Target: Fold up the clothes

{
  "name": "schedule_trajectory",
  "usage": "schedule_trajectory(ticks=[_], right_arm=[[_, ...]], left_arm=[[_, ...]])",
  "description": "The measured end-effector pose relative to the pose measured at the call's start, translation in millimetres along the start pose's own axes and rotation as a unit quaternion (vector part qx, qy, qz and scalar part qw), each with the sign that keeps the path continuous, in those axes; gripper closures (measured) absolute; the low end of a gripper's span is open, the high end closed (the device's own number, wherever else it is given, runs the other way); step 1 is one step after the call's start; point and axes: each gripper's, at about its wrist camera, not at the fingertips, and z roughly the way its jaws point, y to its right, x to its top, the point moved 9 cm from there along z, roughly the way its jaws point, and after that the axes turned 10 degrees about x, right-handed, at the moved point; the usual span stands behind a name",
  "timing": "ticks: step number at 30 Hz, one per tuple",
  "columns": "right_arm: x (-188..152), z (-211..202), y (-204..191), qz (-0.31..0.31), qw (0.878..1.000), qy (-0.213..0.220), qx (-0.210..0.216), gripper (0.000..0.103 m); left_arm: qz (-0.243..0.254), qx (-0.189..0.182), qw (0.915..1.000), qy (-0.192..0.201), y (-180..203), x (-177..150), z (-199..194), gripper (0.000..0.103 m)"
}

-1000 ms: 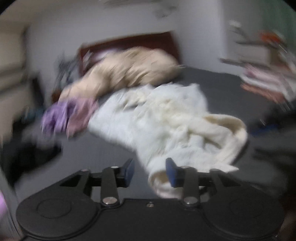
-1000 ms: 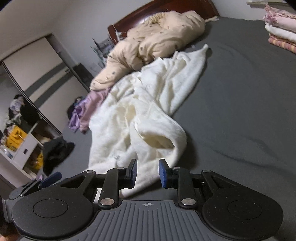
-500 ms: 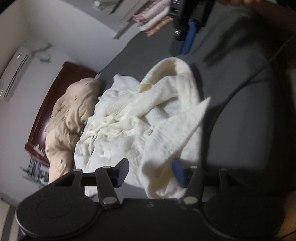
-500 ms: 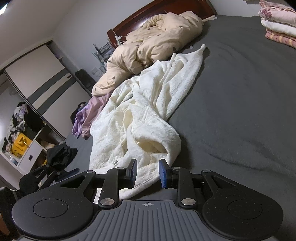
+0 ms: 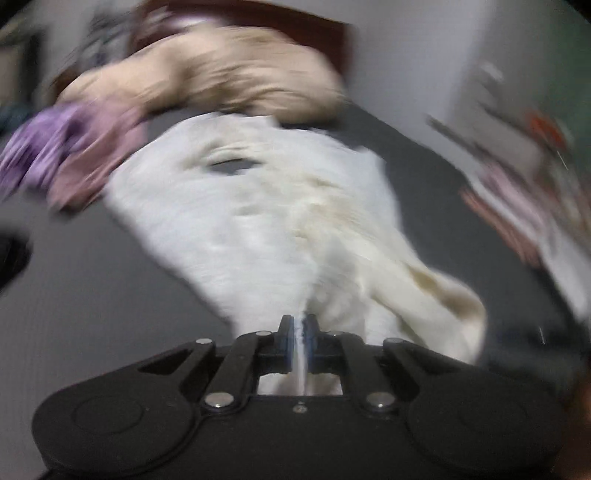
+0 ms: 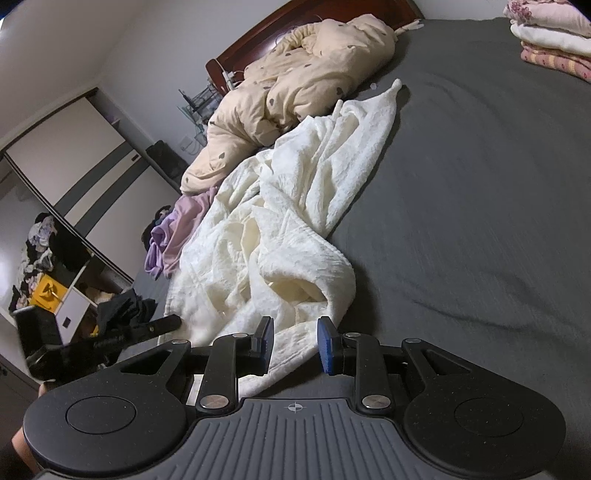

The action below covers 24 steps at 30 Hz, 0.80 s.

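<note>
A cream-white fluffy garment (image 6: 280,236) lies crumpled on the dark grey bed (image 6: 480,206). In the blurred left wrist view the garment (image 5: 258,221) spreads out ahead, and my left gripper (image 5: 299,332) is shut on its near edge, cloth pinched between the blue pads. My right gripper (image 6: 293,341) is open, with the garment's near hem lying between and just beyond its blue fingertips (image 6: 327,345). The left gripper also shows as a dark shape at the left of the right wrist view (image 6: 122,338).
A beige dotted duvet (image 6: 295,92) is bunched near the dark red headboard (image 6: 295,37). A purple-pink garment (image 6: 173,232) lies left of the white one. Folded clothes (image 6: 550,33) are stacked at the far right. A wardrobe and clutter stand off the bed's left side.
My left gripper has closed on the white garment's edge and its view has swung sharply. The right gripper has edged closer to the hem and stays open.
</note>
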Motion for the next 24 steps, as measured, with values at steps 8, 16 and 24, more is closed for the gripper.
schedule_trajectory(ticks=[8, 16, 24], right_arm=[[-3.8, 1.7, -3.6, 0.0, 1.0, -0.004, 0.002, 0.076], [-8.1, 6.4, -7.0, -0.012, 1.0, -0.015, -0.002, 0.076], [-10.7, 10.0, 4.5, -0.043, 0.997, -0.017, -0.06, 0.076]], left_arm=[[0.024, 0.067, 0.9971, 0.029, -12.0, -6.3, -19.1, 0.057], [0.126, 0.045, 0.9906, 0.026, 29.9, -21.7, -26.7, 0.053], [0.069, 0.103, 0.9921, 0.02, 19.4, -16.9, -2.8, 0.096]])
